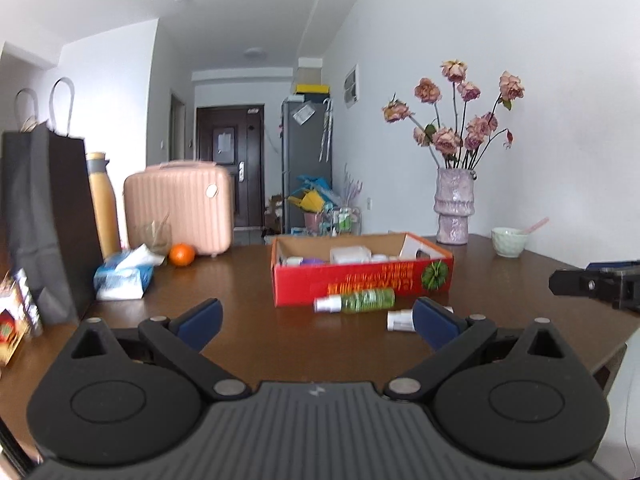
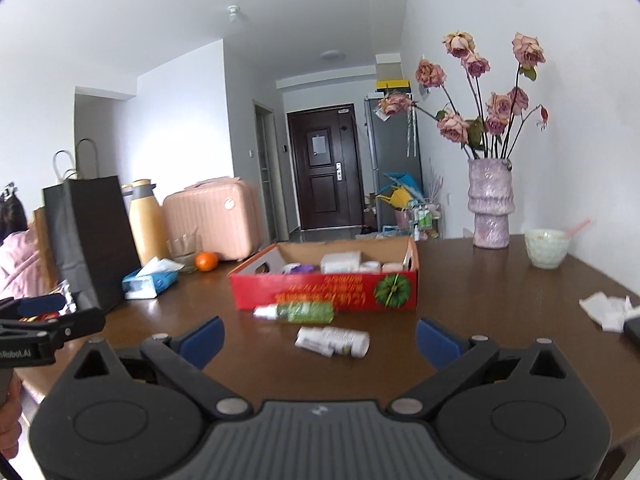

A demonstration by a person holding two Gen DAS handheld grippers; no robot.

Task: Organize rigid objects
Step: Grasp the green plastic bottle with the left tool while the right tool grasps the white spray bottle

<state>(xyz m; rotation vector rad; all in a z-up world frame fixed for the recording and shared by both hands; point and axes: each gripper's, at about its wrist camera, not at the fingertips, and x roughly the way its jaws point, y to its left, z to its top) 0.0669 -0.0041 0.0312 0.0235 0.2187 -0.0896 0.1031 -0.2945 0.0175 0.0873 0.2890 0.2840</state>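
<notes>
A red cardboard box (image 1: pixel 362 280) (image 2: pixel 320 294) stands on the brown table and holds several small white and purple items. A green spray bottle (image 1: pixel 356 301) (image 2: pixel 298 312) lies on its side against the box's front. A white bottle (image 1: pixel 400 320) (image 2: pixel 334 341) lies on the table a little nearer. My left gripper (image 1: pixel 318 326) is open and empty, above the table short of both bottles. My right gripper (image 2: pixel 318 342) is open and empty, with the white bottle lying between its fingers' line of sight.
A black paper bag (image 1: pixel 44 220), yellow flask (image 2: pixel 146 220), pink case (image 1: pixel 180 208), tissue pack (image 1: pixel 124 276) and orange (image 1: pixel 182 255) stand at the left. A flower vase (image 2: pixel 491 204) and bowl (image 2: pixel 546 248) stand at the back right, and white paper scraps (image 2: pixel 608 310) lie at the right.
</notes>
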